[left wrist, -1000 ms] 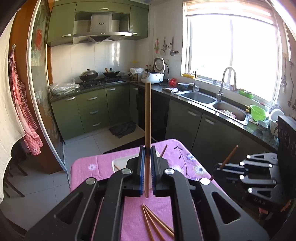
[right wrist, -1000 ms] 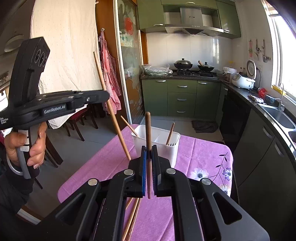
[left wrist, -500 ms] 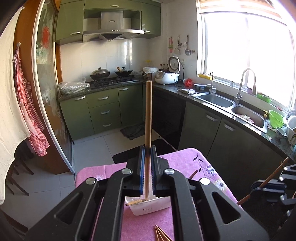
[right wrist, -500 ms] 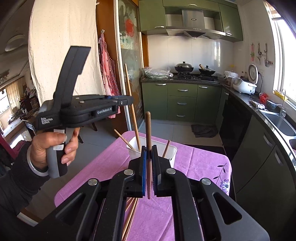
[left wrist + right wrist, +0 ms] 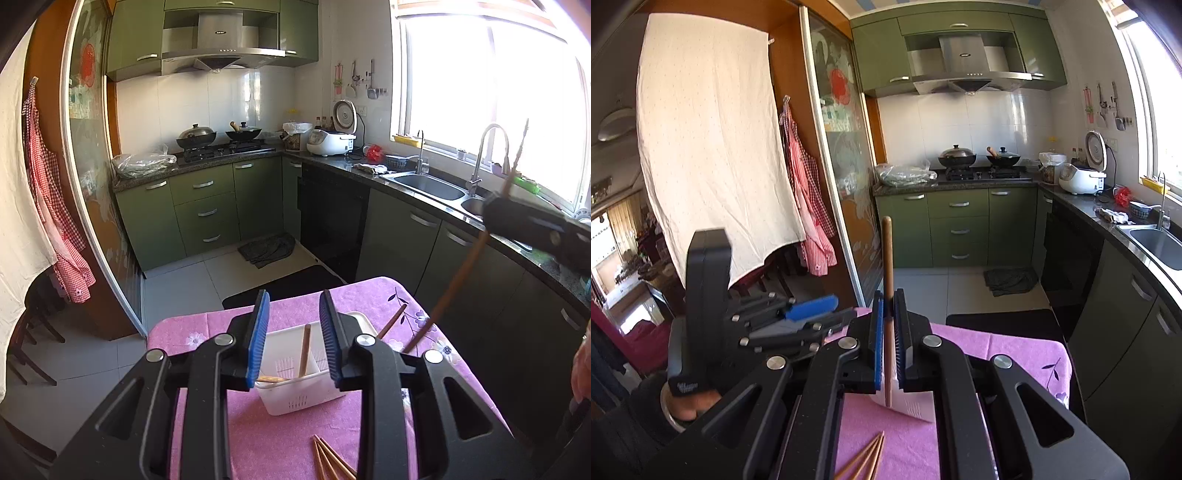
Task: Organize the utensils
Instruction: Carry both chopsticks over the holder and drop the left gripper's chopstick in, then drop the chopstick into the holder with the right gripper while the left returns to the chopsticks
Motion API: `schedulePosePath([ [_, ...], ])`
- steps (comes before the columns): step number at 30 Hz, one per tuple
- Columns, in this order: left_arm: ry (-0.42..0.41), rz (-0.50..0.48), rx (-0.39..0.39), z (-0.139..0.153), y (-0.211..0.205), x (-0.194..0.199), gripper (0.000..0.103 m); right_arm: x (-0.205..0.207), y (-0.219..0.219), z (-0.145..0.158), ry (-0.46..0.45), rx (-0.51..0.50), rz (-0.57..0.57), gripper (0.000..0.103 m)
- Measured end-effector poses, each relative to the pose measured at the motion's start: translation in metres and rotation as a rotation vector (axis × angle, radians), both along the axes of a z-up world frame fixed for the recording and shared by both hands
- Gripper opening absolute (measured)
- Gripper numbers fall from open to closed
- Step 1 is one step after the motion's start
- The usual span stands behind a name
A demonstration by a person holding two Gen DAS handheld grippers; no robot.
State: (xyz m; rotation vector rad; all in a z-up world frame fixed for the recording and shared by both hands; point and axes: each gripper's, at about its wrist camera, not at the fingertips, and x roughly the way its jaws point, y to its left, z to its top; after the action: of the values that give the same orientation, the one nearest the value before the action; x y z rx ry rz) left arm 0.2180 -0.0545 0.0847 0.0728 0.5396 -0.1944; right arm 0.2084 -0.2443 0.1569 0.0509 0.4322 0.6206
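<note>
Hovering left tool [image 5: 294,336] (spread wide) over caddy [image 5: 295,400], right tool [image 5: 889,341] pinching upright chopstick [image 5: 887,280].

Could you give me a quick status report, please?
Left tool open above white caddy. Right tool shut on chopstick. More chopsticks on table. Path unobstructed.

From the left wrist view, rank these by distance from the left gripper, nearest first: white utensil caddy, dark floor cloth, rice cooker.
1. White utensil caddy, on the pink tablecloth directly below the open left gripper.
2. Dark floor cloth, on the tiles beyond the table, by the cabinets.
3. Rice cooker, on the far counter, right of the stove.
</note>
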Motion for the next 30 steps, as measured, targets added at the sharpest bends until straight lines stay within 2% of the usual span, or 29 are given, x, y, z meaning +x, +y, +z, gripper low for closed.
schedulePosePath([
  [3,0.007,-0.008,-0.002,-0.001,0.002,-0.01,0.027,0.017,0.006,0.011,-0.023,0.025,-0.027,0.006],
  [6,0.019,-0.015,0.007,-0.006,0.006,-0.021,0.027,0.036,0.016,0.009,-0.034,-0.003,-0.076,0.006],
  [17,0.072,-0.011,0.021,-0.028,0.019,-0.038,0.027,0.083,0.039,-0.055,0.077,-0.079,-0.105,0.006],
  [23,0.094,-0.005,0.032,-0.036,0.018,-0.043,0.027,0.085,0.045,-0.07,0.101,-0.108,-0.098,0.008],
  [26,0.097,-0.004,0.033,-0.037,0.016,-0.046,0.027,0.076,0.042,-0.062,0.073,-0.101,-0.099,0.014],
  [30,0.092,-0.008,0.041,-0.036,0.012,-0.053,0.027,0.051,0.027,-0.044,0.022,-0.072,-0.098,0.015],
])
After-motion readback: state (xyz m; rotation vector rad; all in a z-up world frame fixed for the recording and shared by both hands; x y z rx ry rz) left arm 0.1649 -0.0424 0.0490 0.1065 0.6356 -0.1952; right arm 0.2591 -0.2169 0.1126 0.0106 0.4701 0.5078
